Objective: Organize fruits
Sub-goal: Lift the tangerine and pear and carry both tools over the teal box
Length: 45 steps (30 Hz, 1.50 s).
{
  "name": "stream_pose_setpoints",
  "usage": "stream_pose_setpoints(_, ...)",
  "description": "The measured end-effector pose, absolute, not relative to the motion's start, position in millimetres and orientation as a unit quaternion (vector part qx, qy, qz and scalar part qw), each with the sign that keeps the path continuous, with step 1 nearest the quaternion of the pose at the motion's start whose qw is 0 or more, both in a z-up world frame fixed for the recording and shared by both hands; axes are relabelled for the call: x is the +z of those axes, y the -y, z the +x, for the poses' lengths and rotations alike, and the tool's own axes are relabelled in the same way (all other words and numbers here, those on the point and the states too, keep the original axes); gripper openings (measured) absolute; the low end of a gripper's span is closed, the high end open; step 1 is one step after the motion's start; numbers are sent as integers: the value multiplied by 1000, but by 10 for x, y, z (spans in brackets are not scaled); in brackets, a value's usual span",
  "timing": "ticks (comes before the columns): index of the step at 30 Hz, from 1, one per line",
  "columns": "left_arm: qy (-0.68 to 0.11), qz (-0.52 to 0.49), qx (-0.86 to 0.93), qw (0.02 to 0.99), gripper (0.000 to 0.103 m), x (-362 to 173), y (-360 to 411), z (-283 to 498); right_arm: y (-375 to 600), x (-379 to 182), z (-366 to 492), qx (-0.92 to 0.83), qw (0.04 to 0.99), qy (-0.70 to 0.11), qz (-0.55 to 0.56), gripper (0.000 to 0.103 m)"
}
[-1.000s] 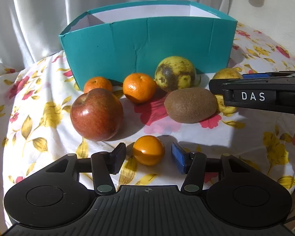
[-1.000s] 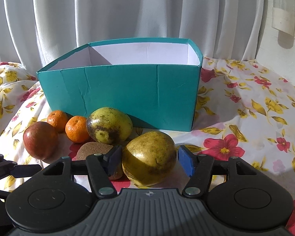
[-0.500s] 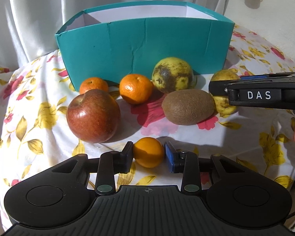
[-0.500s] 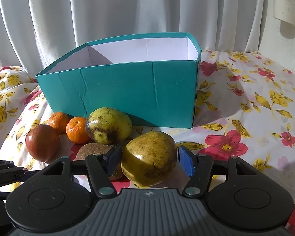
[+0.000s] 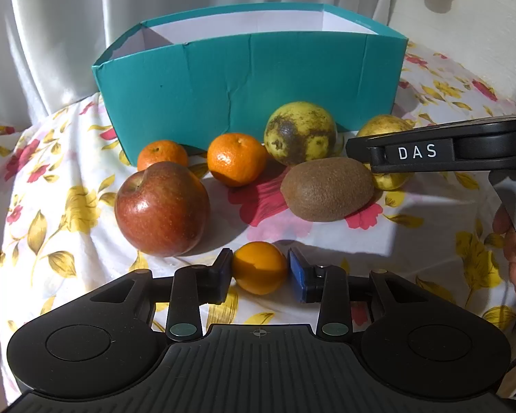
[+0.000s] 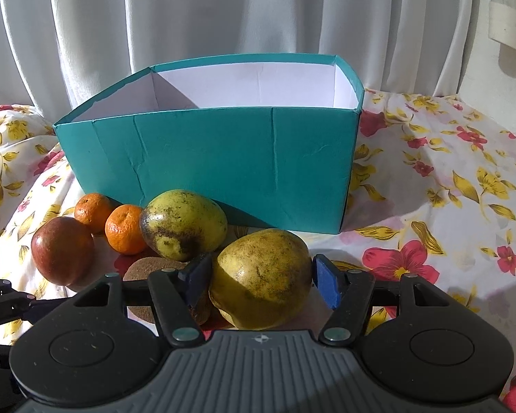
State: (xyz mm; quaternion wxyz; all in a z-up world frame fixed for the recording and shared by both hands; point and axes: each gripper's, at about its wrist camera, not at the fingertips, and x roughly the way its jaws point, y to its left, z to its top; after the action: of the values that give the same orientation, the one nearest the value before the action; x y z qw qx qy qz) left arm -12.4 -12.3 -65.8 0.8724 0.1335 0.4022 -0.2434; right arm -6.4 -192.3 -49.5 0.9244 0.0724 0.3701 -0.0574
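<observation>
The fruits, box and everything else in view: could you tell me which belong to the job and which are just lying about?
Job: small orange in left gripper, yellow fruit in right gripper, apple, kiwi, teal box.
Lying about: floral cloth, curtain.

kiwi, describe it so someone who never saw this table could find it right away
Start at the teal box on the flowered cloth; fruit lies in a loose row along its front wall. The kiwi sits one step nearer than the spotted yellow-green fruit, to the right of the red apple. It is the only brown, fuzzy, egg-shaped one.
</observation>
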Motion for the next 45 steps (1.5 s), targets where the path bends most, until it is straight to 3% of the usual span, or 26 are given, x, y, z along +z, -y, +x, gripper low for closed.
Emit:
stream_pose_setpoints(10,-406,132,-247,870,38,-656,114,-108,1962,-632,81,-51,908,-402,109,64)
stream_pose_setpoints(11,-406,132,-246,870,37,-655,112,-107,1918,-635,66,-51,913,-395,92,58)
stream_pose_setpoints(30,-399,133,-233,877,37,-569,117,-117,1881,-579,16,-70,925,-368,67,58)
stream_pose_setpoints(45,-328,108,-171,923,37,603,256,294,2126,418,-148,-70,953,-285,79,58)
